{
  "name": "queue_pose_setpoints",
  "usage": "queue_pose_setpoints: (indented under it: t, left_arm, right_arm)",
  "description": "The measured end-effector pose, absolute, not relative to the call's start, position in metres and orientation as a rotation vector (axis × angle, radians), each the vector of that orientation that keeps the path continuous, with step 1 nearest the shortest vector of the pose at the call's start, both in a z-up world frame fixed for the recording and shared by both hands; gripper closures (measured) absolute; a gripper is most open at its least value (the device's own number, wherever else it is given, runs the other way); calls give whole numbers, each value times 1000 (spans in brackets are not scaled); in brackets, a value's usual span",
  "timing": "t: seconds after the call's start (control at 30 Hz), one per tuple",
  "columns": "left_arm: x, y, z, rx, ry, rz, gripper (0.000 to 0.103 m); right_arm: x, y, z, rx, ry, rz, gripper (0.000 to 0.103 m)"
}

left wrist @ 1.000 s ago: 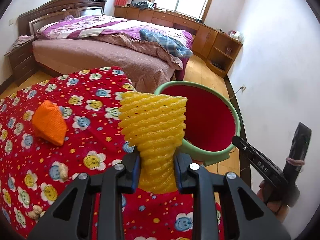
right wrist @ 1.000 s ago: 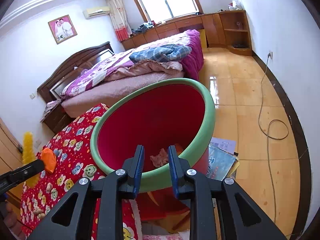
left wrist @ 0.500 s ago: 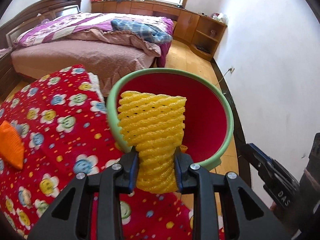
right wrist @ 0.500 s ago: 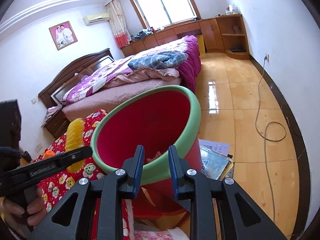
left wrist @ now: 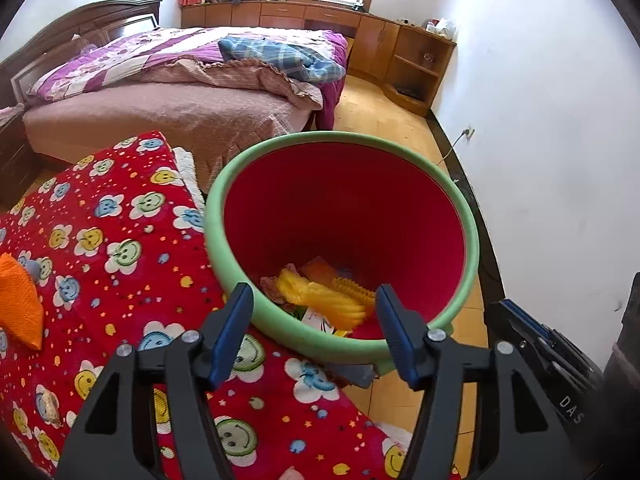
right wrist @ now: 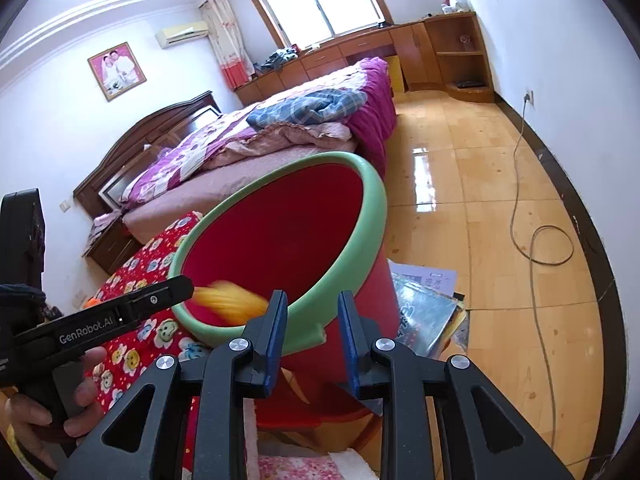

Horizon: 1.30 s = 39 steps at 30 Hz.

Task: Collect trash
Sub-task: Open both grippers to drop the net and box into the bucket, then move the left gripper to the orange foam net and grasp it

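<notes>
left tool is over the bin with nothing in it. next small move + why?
Probably swing the left tool, its jaws opening, back toward the orange foam net on the red cloth. The yellow net is already in the bin, so orange looks next.

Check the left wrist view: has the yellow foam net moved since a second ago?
Yes. The yellow foam net has left the opening left hand-held gripper and dropped into the red bin, below its green rim, among other scraps.
</notes>
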State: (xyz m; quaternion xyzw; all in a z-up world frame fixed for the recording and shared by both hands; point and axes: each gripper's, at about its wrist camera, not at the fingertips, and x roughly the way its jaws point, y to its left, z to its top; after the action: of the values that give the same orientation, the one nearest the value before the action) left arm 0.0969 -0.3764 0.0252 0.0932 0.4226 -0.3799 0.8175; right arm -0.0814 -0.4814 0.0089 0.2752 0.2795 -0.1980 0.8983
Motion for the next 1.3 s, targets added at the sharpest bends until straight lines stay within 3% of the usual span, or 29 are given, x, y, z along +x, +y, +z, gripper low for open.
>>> queue_pose_setpoints:
  t: [0.13, 0.3, 0.67, 0.77, 1.3]
  left_arm:
    - [98, -363, 30, 173, 896, -796, 40]
    - [103, -339, 39, 153, 875, -751, 40]
    - [137, -278, 44, 102, 859, -570, 40]
    - [155, -254, 43, 71, 870, -492, 40]
    - [230, -189, 4, 86, 953, -213, 40]
  right_arm:
    - [-80, -477, 11, 564, 583, -399, 75]
    - [-79, -471, 14, 574, 583, -384, 59]
    - [-69, -447, 20, 546, 597, -337, 50]
    - [-66, -443, 19, 545, 601, -332, 40]
    - [-54, -440, 10, 548, 639, -329, 39]
